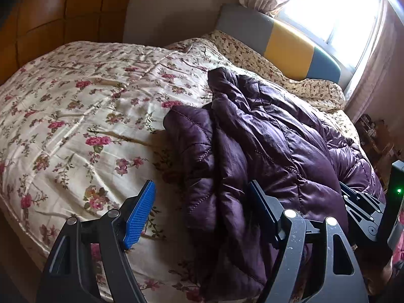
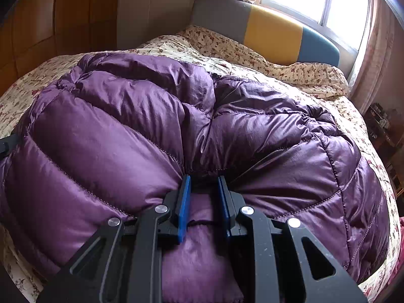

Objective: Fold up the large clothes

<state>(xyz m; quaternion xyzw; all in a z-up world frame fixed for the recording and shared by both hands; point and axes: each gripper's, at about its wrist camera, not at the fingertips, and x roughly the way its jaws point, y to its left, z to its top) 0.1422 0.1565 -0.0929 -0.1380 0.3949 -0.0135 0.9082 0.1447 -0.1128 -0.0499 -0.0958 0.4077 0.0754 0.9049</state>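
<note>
A large purple quilted down jacket (image 1: pixel 265 146) lies bunched on a bed with a floral cover (image 1: pixel 88 116). My left gripper (image 1: pixel 202 212) is open above the jacket's near left edge; its left blue pad (image 1: pixel 140 214) is over the cover, its right finger (image 1: pixel 262 214) against the jacket. In the right wrist view the jacket (image 2: pixel 126 126) fills most of the frame. My right gripper (image 2: pixel 204 202) is shut on a fold of jacket fabric pinched between its blue pads (image 2: pixel 184 207). The right gripper also shows in the left wrist view (image 1: pixel 361 207) at the jacket's right side.
A grey, yellow and blue headboard (image 1: pixel 285 40) stands at the bed's far end under a bright window (image 1: pixel 335 7) with curtains. A brown wardrobe (image 1: pixel 50 17) stands left of the bed. Cluttered items (image 1: pixel 373 131) sit on the floor to the right.
</note>
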